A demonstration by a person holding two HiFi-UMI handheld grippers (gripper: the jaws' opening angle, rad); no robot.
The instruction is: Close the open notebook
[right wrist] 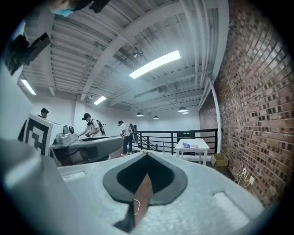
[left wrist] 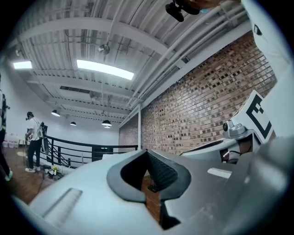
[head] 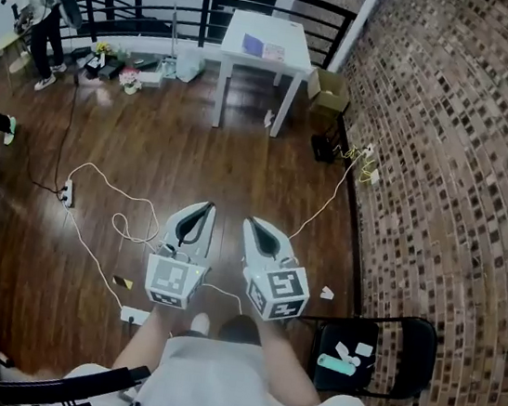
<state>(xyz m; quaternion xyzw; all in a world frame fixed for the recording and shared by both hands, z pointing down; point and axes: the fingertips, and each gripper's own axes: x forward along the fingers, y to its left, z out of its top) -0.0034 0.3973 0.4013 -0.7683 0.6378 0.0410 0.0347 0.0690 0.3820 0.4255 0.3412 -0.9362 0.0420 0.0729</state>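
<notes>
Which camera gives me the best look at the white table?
The head view: the white table shows whole from above, with two flat items on top. The right gripper view shows the white table small and side-on. In the left gripper view I cannot make it out.

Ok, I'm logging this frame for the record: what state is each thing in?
Left hand-held gripper: shut, empty.
Right hand-held gripper: shut, empty.
Notebook: lying on the white table, too far to tell open or closed.
Cardboard box: flaps open.
Folding chair: unfolded, small things on its seat.

no text, label or number can be read anywhere.
</notes>
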